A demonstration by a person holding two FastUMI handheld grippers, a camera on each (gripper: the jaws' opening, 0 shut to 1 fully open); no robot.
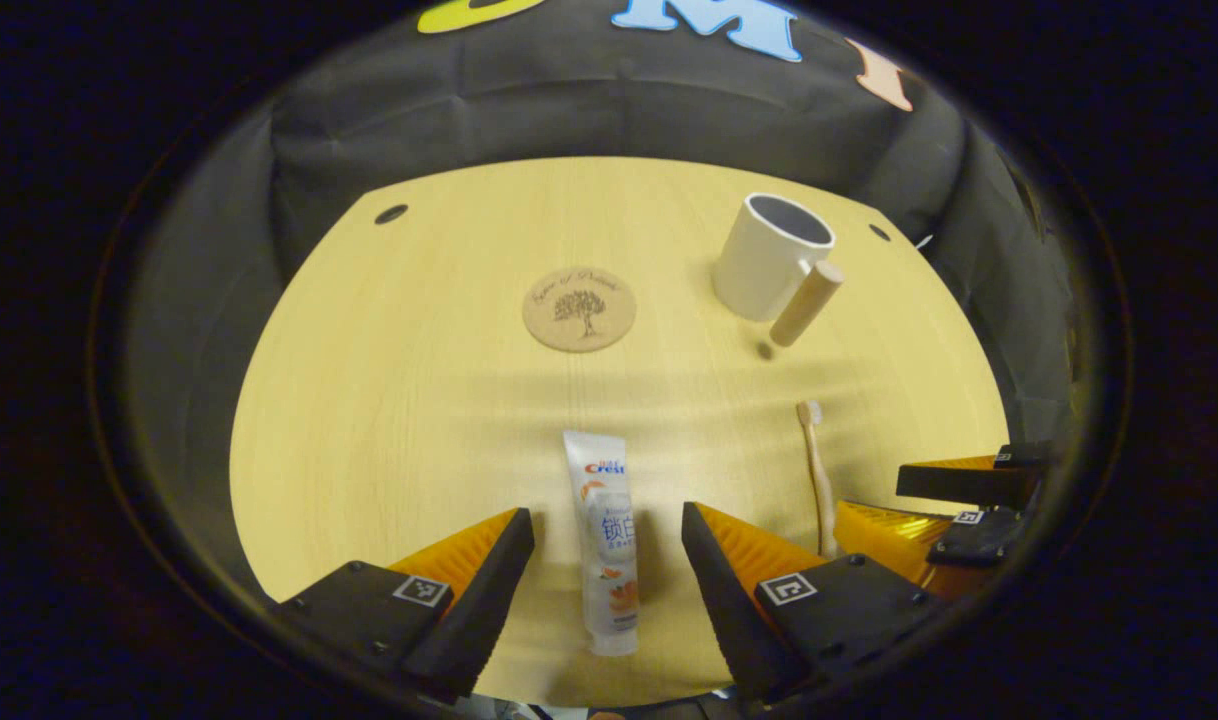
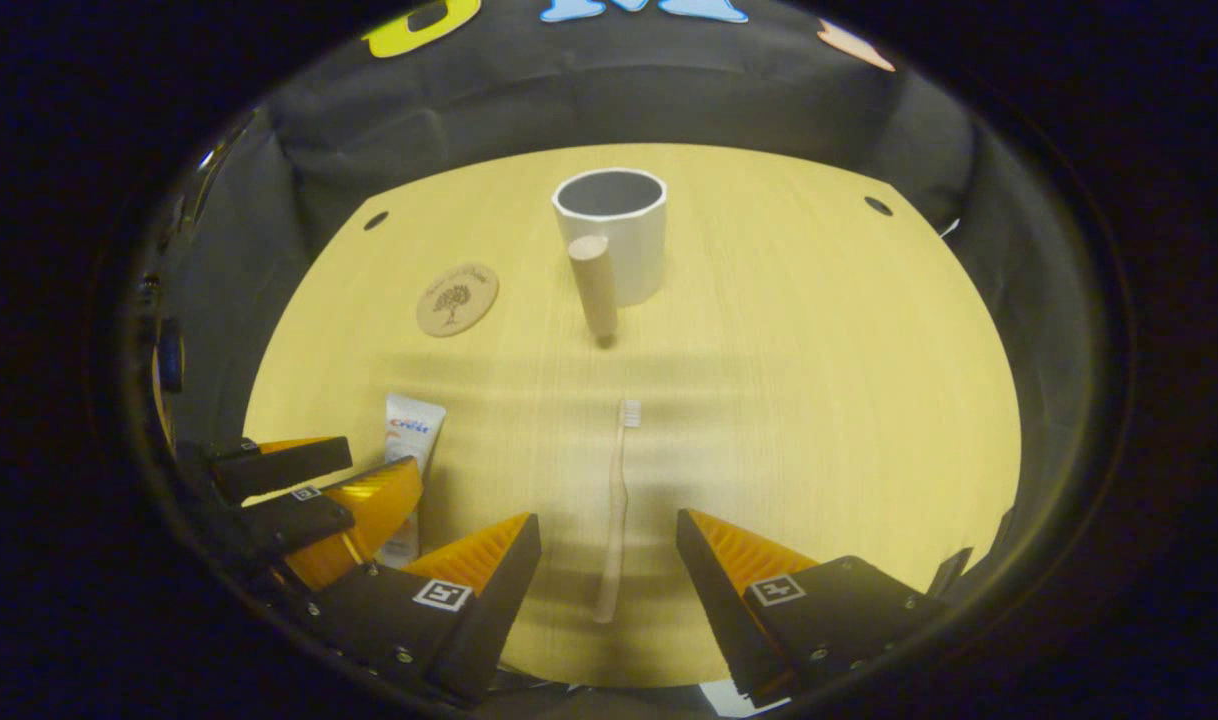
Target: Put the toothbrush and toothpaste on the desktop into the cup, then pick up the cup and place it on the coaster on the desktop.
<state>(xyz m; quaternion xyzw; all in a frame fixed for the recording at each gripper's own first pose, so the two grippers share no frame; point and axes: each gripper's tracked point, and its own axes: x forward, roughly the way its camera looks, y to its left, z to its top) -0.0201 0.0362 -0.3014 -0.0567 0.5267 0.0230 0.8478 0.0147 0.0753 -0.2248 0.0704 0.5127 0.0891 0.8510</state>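
A wooden desk (image 1: 389,420) holds a white cup (image 1: 769,255) (wooden handle), with a round coaster (image 1: 579,309) well apart from it. The left gripper (image 1: 607,545) is spread wide, straddling the flat toothpaste (image 1: 605,540) without touching. The right gripper (image 2: 609,550) is likewise spread, around the toothbrush (image 2: 617,510).

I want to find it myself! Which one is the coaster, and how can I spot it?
Look at the yellow wooden table. The coaster lies flat beside the white cup, beyond the toothpaste. It is the only round brown disc, with a small tree drawn on it.
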